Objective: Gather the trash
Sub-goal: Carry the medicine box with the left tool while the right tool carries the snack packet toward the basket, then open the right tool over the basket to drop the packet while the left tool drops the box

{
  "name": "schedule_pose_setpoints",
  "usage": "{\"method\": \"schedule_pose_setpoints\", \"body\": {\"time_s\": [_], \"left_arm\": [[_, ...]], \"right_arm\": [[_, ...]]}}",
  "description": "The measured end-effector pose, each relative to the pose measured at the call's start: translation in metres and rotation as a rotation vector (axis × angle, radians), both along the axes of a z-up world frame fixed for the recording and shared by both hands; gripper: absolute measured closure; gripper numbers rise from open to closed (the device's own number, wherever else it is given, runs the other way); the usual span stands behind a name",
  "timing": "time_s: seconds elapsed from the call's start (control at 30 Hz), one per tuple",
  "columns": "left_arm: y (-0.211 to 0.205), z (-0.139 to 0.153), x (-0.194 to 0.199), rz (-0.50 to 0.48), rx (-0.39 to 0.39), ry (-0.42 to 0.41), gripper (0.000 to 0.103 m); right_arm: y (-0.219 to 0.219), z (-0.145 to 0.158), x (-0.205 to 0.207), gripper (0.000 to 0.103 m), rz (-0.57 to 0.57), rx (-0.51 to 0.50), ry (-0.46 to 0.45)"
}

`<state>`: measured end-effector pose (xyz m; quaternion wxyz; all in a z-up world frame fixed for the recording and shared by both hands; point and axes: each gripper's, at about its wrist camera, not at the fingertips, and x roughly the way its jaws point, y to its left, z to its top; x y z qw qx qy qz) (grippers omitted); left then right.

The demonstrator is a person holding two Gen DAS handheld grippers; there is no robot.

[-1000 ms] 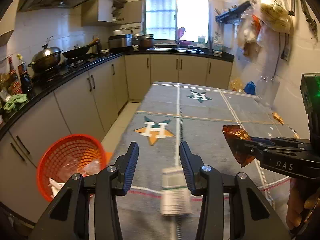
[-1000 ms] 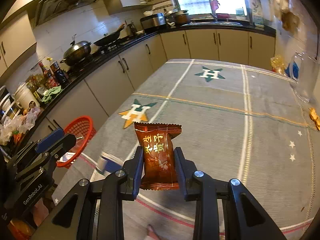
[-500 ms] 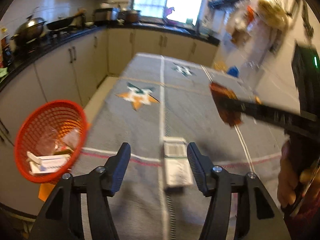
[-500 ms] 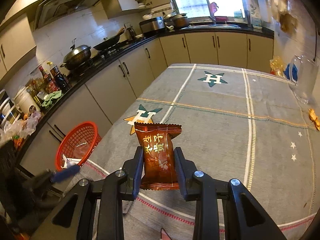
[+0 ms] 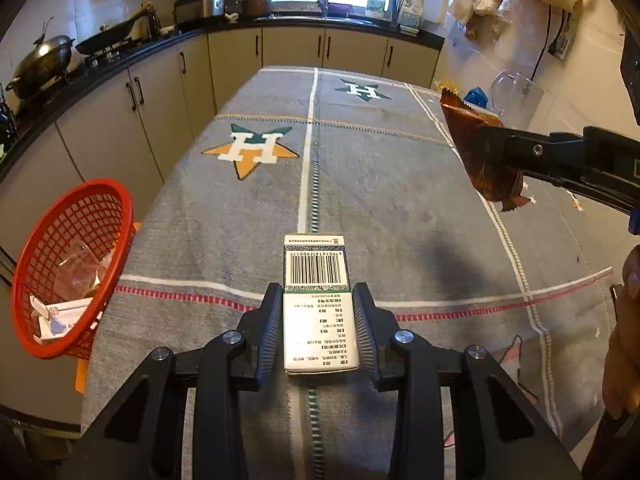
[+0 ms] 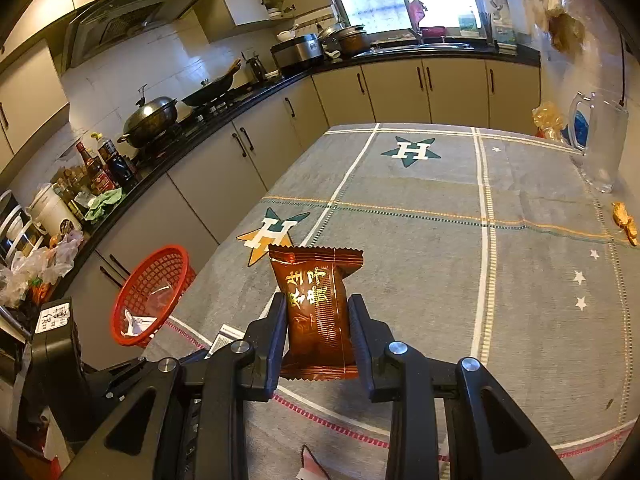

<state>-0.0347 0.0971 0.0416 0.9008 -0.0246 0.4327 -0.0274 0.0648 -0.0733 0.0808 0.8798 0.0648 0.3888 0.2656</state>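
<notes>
My left gripper [image 5: 318, 320] is shut on a white box with a barcode [image 5: 316, 280] that lies on the grey tablecloth [image 5: 360, 168] near the table's front edge. My right gripper [image 6: 318, 328] is shut on a brown snack wrapper [image 6: 316, 304] and holds it above the table; it also shows in the left wrist view [image 5: 480, 156] at the right. A red mesh basket [image 5: 68, 264] with paper and clear plastic trash hangs off the table's left edge; it shows in the right wrist view [image 6: 152, 292] too.
A clear glass jug [image 6: 600, 140], a blue item and yellow wrappers [image 6: 548, 120] stand at the table's far right. A small gold wrapper [image 6: 626, 222] lies by the right edge. Kitchen counters with cabinets [image 5: 120, 112] run along the left and back.
My left gripper moved forward over the white box and closed on it. My right gripper still holds the brown wrapper and has shifted slightly.
</notes>
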Motion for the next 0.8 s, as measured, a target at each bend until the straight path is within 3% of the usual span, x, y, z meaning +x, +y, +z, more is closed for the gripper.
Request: {"method": "schedule_pose_setpoints", "body": {"time_s": [0.3, 0.57, 0.8], "left_arm": [[0.033, 0.022, -0.006, 0.045, -0.053, -0.068, 0.069], [0.093, 0.053, -0.025, 0.180, -0.018, -0.169, 0.069], [0.151, 0.061, -0.038, 0.296, -0.001, -0.200, 0.069]], "right_arm": [[0.024, 0.001, -0.002, 0.070, 0.043, -0.020, -0.006], [0.083, 0.006, -0.011, 0.070, 0.146, -0.048, -0.020], [0.139, 0.009, -0.016, 0.070, 0.238, -0.053, -0.013]]}}
